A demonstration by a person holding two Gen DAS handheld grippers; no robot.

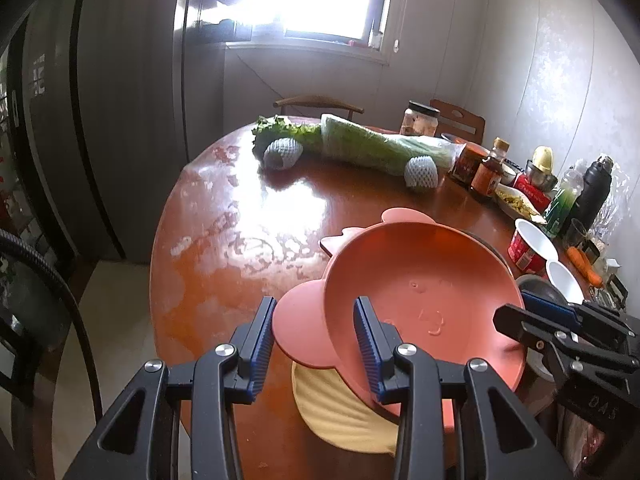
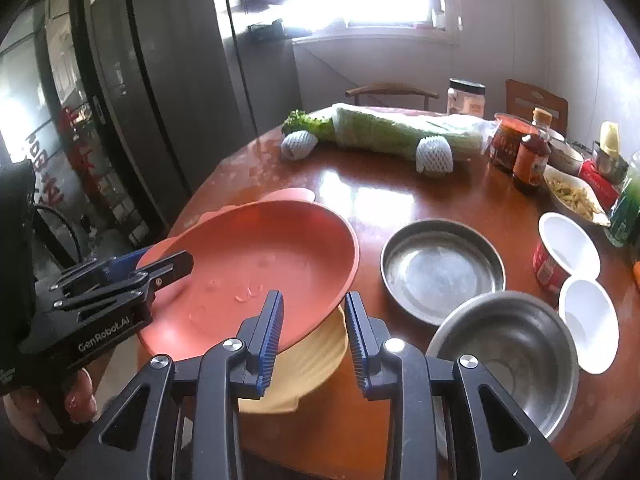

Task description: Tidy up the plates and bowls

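A pink bear-shaped plate [image 1: 420,300] [image 2: 256,272] is tilted above a cream ribbed plate [image 1: 340,412] [image 2: 308,360] on the round wooden table [image 1: 224,240]. My left gripper [image 1: 316,344] is open, its fingers either side of the plate's near rim and ear. My right gripper [image 2: 314,332] is open, its fingers straddling the plate's right rim. Each gripper also shows in the other view: the right one [image 1: 532,320], the left one [image 2: 160,268]. A steel dish [image 2: 442,270] and a steel bowl [image 2: 508,360] sit right of the plates.
Two white bowls [image 2: 588,324] and a red cup [image 2: 568,252] stand at the right edge. Cabbage [image 2: 392,132], lettuce, two netted fruits, jars and bottles [image 2: 530,160] line the far side. A dark fridge [image 1: 80,120] stands left; chairs stand behind the table.
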